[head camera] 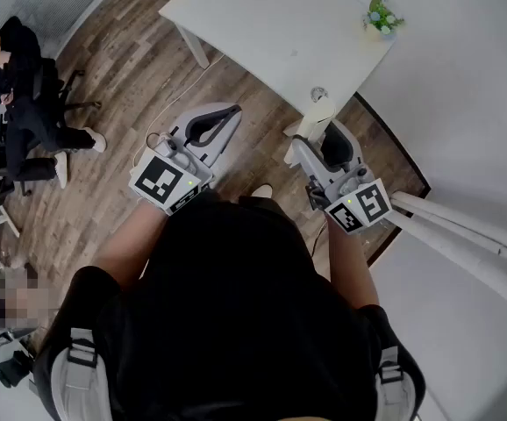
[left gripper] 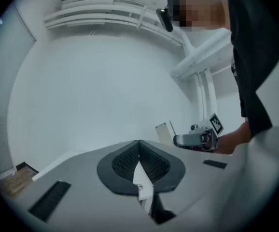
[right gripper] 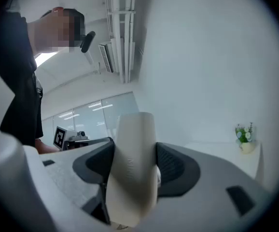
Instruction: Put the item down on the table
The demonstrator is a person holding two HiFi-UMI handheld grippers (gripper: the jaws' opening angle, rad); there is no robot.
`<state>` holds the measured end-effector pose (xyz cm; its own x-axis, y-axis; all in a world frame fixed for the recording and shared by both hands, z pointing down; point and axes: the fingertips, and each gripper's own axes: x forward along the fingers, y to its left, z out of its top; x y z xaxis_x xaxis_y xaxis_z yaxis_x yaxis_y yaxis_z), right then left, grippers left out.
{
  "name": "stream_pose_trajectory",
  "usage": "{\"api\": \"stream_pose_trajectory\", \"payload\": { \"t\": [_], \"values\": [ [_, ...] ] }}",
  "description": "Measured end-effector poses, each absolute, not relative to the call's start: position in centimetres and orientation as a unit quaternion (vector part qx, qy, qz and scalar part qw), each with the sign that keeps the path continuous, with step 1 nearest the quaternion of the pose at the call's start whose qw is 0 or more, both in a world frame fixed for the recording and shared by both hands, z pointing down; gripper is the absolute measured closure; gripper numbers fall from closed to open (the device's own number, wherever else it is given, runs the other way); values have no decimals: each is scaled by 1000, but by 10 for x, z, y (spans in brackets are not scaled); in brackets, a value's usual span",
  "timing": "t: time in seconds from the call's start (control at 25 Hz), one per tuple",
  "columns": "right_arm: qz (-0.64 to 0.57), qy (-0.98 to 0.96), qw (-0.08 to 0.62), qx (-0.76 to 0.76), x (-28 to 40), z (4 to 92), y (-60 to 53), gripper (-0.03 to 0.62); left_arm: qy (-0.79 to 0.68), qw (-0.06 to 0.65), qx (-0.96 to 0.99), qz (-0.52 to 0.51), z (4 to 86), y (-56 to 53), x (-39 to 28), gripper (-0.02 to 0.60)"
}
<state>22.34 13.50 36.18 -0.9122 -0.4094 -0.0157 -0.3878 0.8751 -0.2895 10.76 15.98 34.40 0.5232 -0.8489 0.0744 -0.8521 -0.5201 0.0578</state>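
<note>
**Item in the right gripper, short of the table**

**Head view.** The right gripper point(head camera: 321, 132) grasps the pale cream item point(head camera: 317, 114), which sticks out beyond its jaws. It hangs over the wooden floor point(head camera: 122, 68), just on the near side of the white table point(head camera: 262, 24). To its left, the left gripper point(head camera: 224, 117) has its jaws clenched on nothing. A small potted plant point(head camera: 382, 16) stands at the table's far right corner, and the rest of the top looks bare.

To do this step well, I would carry the item forward over the bare top, well apart from the plant. I would lower it until it rests on the surface, release only then, and draw straight back. The holder's dark torso fills the near half of the view and hides most of both arms. How high the item hangs against the tabletop cannot be judged. A seated person point(head camera: 17, 86) is at the far left.

**Left gripper view.** The jaws meet at their tips. A pale sliver behind them looks like part of the gripper itself. The right gripper and the item appear small at the right.

**Right gripper view.** Both pads press on the item's sides. Its shape is rounded and slightly bent. Its near end is cut off by the frame's bottom edge, so what it is stays unclear. The table and plant lie to the right.
</note>
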Motion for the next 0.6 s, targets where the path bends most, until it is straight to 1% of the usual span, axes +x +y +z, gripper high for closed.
{"api": "stream_pose_trajectory", "payload": {
  "t": [0.32, 0.6],
  "values": [
    [-96, 957, 63, -266, 175, 326, 228, 318, -425, 21, 905, 3, 324, 240, 73, 586],
    [-114, 938, 69, -319, 124, 332, 311, 318, -371, 16, 929, -11, 328, 306, 29, 586]
  ]
}}
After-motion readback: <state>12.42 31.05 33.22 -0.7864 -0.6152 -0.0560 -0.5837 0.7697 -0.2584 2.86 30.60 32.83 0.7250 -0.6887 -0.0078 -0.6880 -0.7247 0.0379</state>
